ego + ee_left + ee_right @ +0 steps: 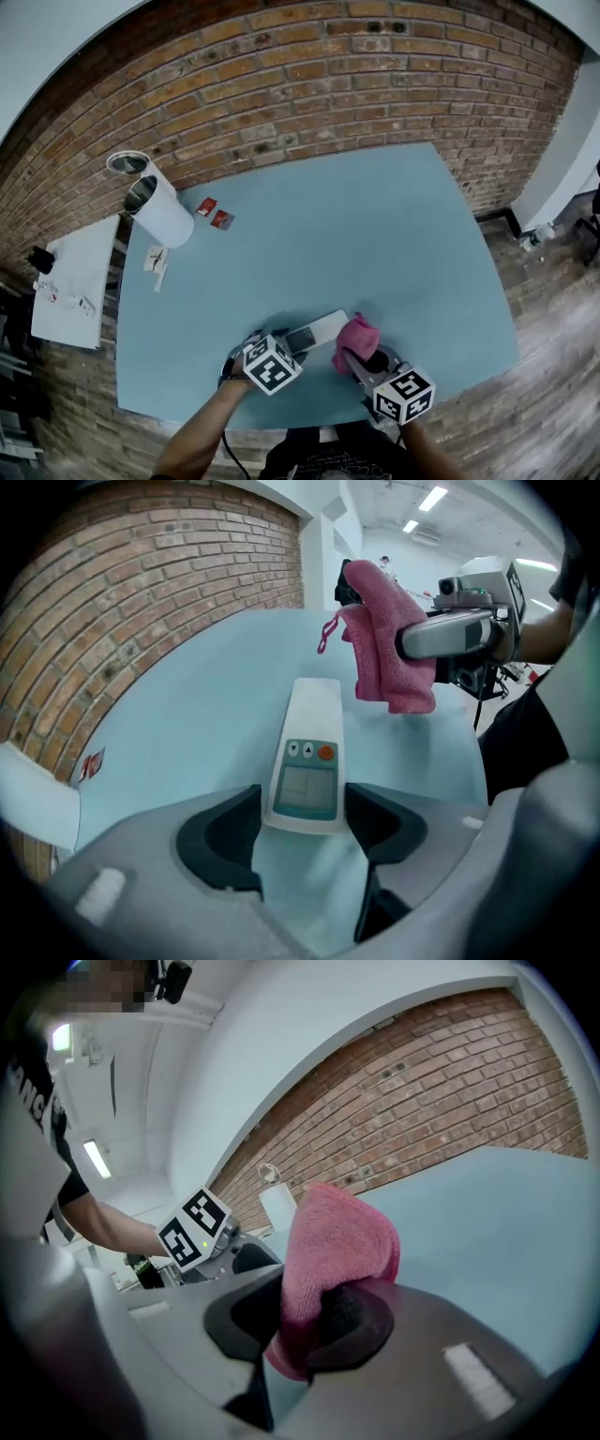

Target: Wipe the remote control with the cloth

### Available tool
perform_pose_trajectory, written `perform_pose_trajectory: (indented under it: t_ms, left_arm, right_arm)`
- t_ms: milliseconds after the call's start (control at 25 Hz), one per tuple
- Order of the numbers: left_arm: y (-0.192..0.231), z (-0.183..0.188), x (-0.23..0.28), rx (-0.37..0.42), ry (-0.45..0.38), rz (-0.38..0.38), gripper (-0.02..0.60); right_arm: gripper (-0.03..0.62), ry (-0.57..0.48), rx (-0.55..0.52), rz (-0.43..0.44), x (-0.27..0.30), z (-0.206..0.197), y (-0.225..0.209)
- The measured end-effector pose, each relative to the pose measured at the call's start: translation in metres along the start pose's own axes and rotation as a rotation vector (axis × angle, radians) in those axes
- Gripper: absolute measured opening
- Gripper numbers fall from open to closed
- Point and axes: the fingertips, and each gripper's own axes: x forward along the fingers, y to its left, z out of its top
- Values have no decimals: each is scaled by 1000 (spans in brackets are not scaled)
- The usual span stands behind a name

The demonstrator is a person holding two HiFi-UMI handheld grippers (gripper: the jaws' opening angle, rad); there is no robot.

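Observation:
A white remote control (317, 330) (307, 761) with a small screen and an orange button lies near the front edge of the blue table (375, 234). My left gripper (289, 345) (305, 822) points steeply down over its near end, with the pads against the remote's two sides. A folded pink cloth (356, 337) (380, 653) (333, 1241) is clamped in my right gripper (363, 361) (305, 1321) (450, 635). The cloth hangs just to the right of the remote's far end, slightly above the table and apart from it.
A white cylindrical container (159, 208) lies tilted at the table's back left, with a metal can (127, 163) behind it. Two small red packets (214, 214) and a paper scrap (157, 261) sit close by. A white side table (75, 281) stands left; a brick wall (328, 84) runs behind.

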Motion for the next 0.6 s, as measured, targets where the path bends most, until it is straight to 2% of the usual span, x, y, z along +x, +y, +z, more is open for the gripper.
perform_pose_trajectory:
  t_ms: [120,240,280,320,360,600]
  left_arm:
    - [1,0,-14,-91,-76,71,284]
    - [-5,5,-34,-196,-193,124,236]
    - [-5,7,-42,-231,-238,165,160]
    - [-5,7,-51,-264,-279,208,51]
    - [-6,7,-58,-294,-317,238,2]
    - [-28,9,-100,-442,-511,302,2]
  right_arm:
    - [66,24,-19,47,4,1,3]
    - [66,34,-35,75,7,1,11]
    - [66,35,-39,82,8,1,15]
    - [66,37,-44,90,9,1,20]
    - [66,39,-51,98,10,1,25]
    - [66,57,-106,100,10,2,62]
